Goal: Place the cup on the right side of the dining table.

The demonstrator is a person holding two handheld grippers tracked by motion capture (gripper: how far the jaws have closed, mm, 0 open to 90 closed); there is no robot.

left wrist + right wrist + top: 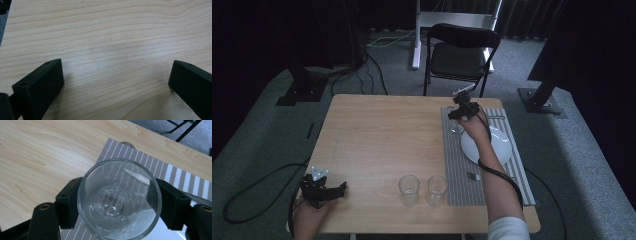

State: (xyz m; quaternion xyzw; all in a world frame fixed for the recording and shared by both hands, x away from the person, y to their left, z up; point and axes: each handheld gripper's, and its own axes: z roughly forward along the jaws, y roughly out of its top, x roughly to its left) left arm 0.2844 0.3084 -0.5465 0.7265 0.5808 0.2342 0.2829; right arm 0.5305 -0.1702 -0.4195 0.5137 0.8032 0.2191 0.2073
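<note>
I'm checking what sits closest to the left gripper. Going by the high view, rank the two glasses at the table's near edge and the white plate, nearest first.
From the left gripper:
1. left glass, near edge, closest.
2. right glass, just beyond it.
3. white plate, farther right on the striped mat.

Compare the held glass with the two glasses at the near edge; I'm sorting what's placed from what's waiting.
The held glass sits clamped between the right gripper jaws, over the striped mat at the far end beside the plate. The two near glasses stand free on the bare table, side by side, just left of the mat. All three look clear and empty.
</note>
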